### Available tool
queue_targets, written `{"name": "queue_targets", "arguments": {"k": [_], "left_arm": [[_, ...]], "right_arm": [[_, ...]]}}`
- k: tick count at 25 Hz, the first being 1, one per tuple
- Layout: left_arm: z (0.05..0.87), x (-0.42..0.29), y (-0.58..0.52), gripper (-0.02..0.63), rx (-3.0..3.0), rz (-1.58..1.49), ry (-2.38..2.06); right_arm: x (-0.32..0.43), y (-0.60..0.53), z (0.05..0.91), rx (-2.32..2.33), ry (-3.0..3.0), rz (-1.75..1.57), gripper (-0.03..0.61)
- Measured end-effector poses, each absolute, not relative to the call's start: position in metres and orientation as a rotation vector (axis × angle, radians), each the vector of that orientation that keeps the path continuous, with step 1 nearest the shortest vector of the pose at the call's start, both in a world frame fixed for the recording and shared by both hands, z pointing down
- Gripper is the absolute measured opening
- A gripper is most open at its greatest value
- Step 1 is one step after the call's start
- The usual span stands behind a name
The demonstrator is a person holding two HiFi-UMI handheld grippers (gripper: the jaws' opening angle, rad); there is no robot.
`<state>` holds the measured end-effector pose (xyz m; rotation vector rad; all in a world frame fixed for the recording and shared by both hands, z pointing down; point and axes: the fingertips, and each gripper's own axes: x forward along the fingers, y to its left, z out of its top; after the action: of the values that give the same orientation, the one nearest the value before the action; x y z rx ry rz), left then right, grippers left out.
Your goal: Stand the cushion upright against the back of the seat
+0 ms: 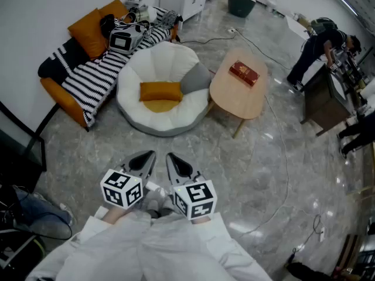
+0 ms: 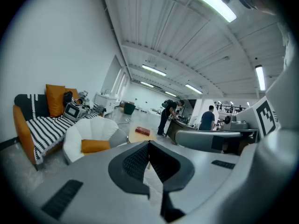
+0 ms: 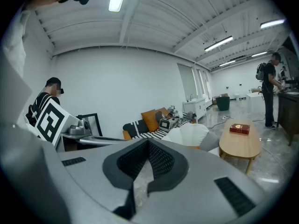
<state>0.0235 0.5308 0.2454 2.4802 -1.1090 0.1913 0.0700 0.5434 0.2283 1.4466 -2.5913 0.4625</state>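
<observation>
Grey marble floor [image 1: 263, 174] carries a white seat [image 1: 167, 63], orange cushion [image 1: 160, 91] lying in it; left gripper [image 1: 146, 158] and right gripper [image 1: 174, 161] clenched, empty.

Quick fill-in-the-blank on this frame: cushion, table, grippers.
1. The orange cushion lies in the white ____.
2. The book on the table is ____.
3. The left gripper and right gripper are empty, with their jaws ____.

Missing words: chair; red; shut.
</observation>
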Motion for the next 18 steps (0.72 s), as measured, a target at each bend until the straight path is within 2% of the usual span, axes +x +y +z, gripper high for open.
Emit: {"name": "queue_targets", "arguments": {"k": [18], "left_arm": [[0.242,0.035,0.529,0.008,2.508,0.134,-1.011]], "right_arm": [[0.076,0.538,0.238,1.419,-2.634,0.612,0.012]]}}
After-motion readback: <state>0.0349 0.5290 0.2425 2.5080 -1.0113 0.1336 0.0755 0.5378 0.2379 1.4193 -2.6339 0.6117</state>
